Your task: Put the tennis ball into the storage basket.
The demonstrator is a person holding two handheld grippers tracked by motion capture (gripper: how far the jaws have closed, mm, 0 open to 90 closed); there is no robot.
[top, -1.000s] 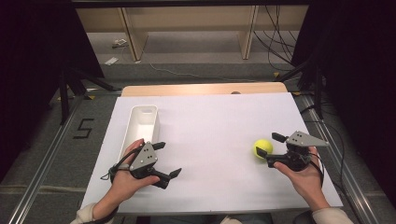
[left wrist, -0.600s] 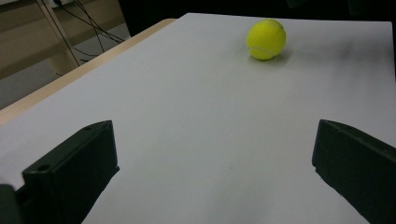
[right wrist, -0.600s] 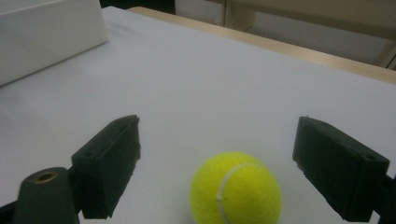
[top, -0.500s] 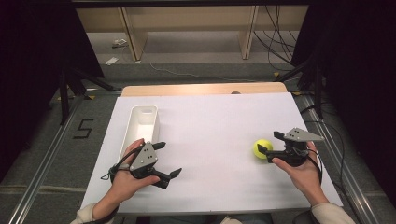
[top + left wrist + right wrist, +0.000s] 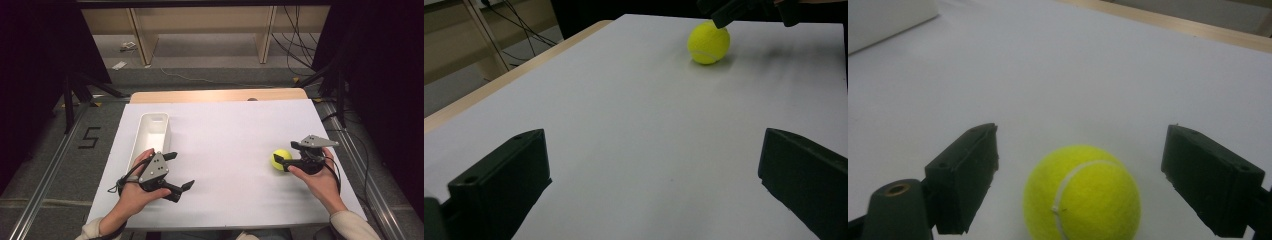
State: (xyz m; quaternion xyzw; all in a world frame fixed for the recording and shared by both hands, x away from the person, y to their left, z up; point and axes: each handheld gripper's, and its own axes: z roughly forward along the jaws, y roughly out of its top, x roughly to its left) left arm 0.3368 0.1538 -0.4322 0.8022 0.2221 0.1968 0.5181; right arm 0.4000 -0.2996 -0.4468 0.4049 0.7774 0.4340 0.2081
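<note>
A yellow tennis ball (image 5: 280,159) rests on the white table top (image 5: 230,140) at the right. My right gripper (image 5: 290,156) is open and lies low around it; in the right gripper view the ball (image 5: 1082,192) sits between the two black jaws with a gap on each side, my right gripper (image 5: 1082,137) touching nothing. My left gripper (image 5: 182,170) is open and holds nothing at the front left. In the left gripper view its jaws stand wide apart (image 5: 654,145), and the ball (image 5: 708,43) lies far ahead beside the right gripper (image 5: 749,10).
A long white tray (image 5: 141,134) stands lengthwise at the left, just beyond my left hand; its wall (image 5: 888,17) also shows in the right gripper view. A bare wooden strip (image 5: 215,95) runs along the table's far edge. Shelves and cables lie on the floor beyond.
The right gripper has shifted slightly farther from me around the ball. The ball and the left gripper have stayed where they were.
</note>
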